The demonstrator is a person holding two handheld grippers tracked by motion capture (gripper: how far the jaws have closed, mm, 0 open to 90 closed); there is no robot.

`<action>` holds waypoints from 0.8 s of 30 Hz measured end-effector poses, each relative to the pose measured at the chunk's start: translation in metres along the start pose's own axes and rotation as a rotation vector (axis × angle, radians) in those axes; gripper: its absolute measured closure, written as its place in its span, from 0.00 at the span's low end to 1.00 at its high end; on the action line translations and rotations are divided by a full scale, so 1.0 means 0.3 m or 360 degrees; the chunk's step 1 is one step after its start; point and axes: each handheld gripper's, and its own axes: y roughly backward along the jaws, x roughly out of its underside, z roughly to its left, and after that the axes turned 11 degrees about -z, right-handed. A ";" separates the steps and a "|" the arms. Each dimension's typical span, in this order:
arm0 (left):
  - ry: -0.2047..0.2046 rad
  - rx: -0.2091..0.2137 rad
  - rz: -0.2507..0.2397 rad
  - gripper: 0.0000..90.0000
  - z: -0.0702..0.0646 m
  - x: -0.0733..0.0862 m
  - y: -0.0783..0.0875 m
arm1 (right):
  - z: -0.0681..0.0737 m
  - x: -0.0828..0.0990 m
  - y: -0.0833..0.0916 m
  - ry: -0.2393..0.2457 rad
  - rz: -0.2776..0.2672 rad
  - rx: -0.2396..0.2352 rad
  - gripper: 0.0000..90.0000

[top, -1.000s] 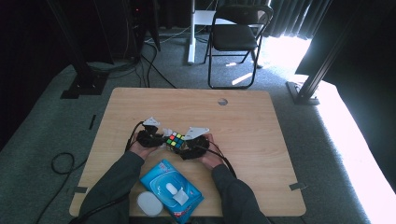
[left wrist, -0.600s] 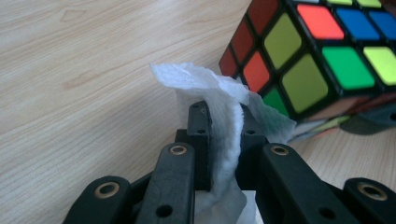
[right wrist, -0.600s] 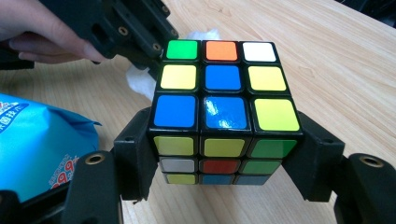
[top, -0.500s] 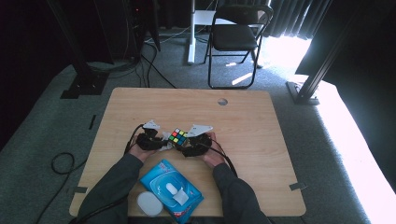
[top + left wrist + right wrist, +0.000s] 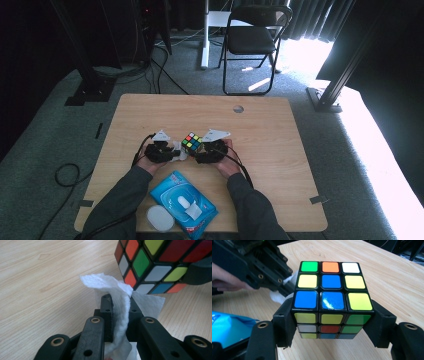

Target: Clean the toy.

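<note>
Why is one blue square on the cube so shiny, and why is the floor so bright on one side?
In the right gripper view, a blue sticker on the cube catches a white glare patch from the light overhead. In the high view, daylight past the curtains washes the floor at right nearly white, while the left side stays dark. In the left gripper view, the wipe looks sharp.

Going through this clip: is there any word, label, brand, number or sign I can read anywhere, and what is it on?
No text can be read in these frames.
Blue wipes pack: white patches on its top in the high view, too small and blurred to read.
Puzzle cube: plain coloured stickers, no logo or letters on the faces shown.
White wipe: blank.
Table: bare wood grain, no markings.
</note>
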 end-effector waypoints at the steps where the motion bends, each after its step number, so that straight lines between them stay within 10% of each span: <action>1: -0.0015 -0.0001 0.0001 0.90 -0.003 -0.001 -0.001 | 0.000 -0.003 -0.001 -0.0005 -0.0005 0.0000 0.38; 13: -0.0114 -0.0010 -0.0085 0.89 -0.036 -0.016 0.005 | -0.002 -0.037 -0.014 -0.0060 -0.0054 0.0028 0.38; 24: -0.0253 0.0123 -0.0072 0.88 -0.088 -0.024 -0.023 | 0.005 -0.060 -0.030 -0.0076 -0.0074 0.0033 0.38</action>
